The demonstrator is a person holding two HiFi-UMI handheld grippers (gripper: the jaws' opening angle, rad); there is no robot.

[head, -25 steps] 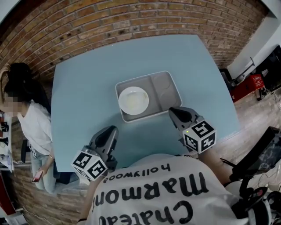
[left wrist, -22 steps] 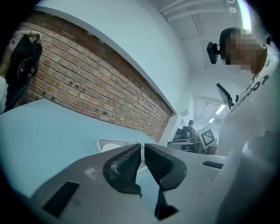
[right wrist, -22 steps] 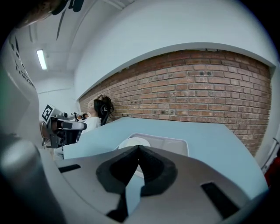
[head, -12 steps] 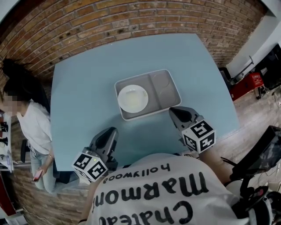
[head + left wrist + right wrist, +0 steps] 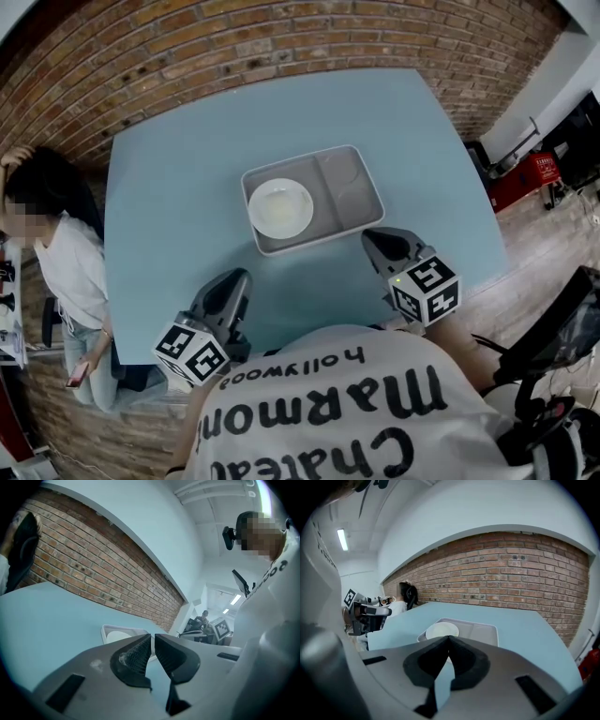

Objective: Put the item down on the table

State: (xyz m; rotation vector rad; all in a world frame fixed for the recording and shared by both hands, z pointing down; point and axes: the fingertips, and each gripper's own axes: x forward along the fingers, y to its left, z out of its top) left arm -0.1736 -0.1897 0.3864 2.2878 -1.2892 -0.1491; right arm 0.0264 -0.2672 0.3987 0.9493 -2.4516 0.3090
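Currently both empty: right gripper [image 5: 377,238] jaws pressed together, left gripper [image 5: 236,277] nearly so (thin slit), both at the table's [image 5: 169,187] near edge. Tray [image 5: 319,244] lies flat mid-table, long axis left-right, bowl [image 5: 280,208] in left compartment, bare tabletop all round.

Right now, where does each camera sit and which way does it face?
Head view: on the person's head, looking steeply down at the table, the tray with its white plate, the left gripper, the right gripper and the wearer's shirt.
Left gripper view: rides the left gripper, looks along its closed jaws across the table toward the tray; the shirt fills the right side.
Right gripper view: rides the right gripper, closed jaws, faces tray and brick wall.
Shared: all three show tray and plate.
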